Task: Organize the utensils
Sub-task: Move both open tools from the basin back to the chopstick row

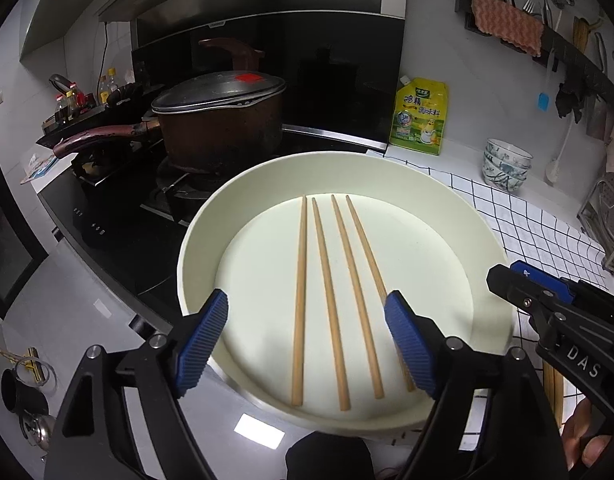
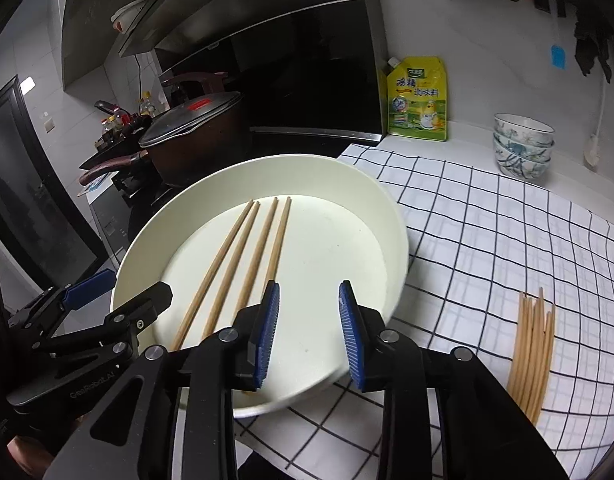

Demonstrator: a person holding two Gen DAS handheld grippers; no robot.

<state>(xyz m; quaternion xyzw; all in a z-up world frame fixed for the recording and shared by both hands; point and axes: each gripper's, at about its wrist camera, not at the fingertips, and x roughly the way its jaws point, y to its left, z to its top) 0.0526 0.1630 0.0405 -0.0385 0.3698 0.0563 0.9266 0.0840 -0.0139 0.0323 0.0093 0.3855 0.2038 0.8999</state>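
The white dish (image 1: 199,240) holds four chopsticks (image 1: 331,300) lying side by side on its floor. The left claw (image 1: 307,344) stands wide above them; the right claw (image 2: 307,336) stands narrower (nothing gripped by either). A loose chopstick bundle (image 2: 533,348) lies on the counter cloth (image 2: 487,216).

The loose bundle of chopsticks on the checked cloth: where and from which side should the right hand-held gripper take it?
Grip the bundle of chopsticks near its middle, coming from above with the jaws across the sticks. They lie flat on the checked cloth, fanned at the far tips and tighter toward the near end, so a mid-to-near pinch likely gathers most.
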